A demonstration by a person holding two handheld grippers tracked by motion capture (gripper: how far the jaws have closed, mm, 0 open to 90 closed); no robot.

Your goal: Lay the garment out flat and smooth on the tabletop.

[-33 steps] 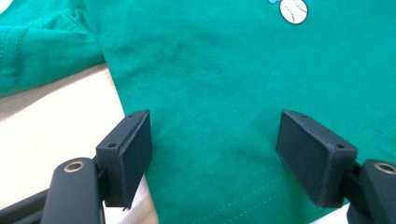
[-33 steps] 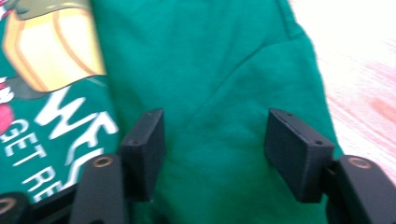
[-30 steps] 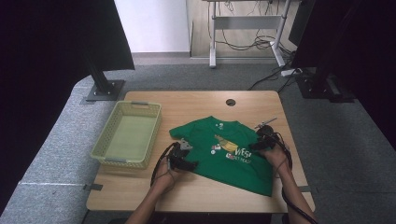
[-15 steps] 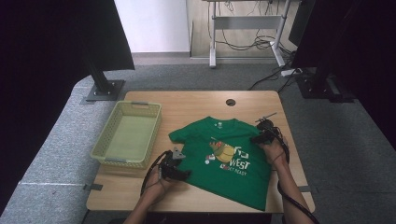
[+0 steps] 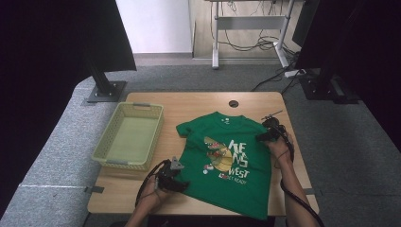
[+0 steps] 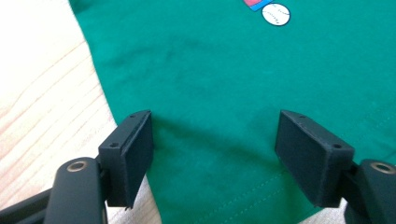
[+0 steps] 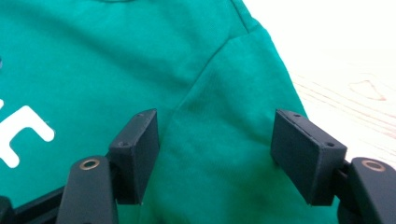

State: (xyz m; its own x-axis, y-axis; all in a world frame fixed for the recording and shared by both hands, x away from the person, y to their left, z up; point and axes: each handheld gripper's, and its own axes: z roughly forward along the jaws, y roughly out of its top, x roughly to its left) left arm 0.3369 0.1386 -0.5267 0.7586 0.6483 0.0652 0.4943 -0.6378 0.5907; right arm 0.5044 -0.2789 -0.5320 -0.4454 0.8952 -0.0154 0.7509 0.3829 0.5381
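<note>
The green T-shirt point(image 5: 227, 163) now lies flatter and wider; left gripper point(image 5: 176, 182) sits nearer its hem; right gripper point(image 7: 215, 144) jaws have just been opening over the sleeve.

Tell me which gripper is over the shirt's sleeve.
The right gripper, at the green shirt's sleeve by the shoulder seam; the left gripper is at the bottom hem.

High view: fixed above the counter's point(image 5: 198, 101) near edge, facing forward and down, far enough to take in the whole top. Both gripper views sit very close, looking along their jaws. All three share the green shirt point(image 5: 227, 161): left view its hem, right view its sleeve.
</note>
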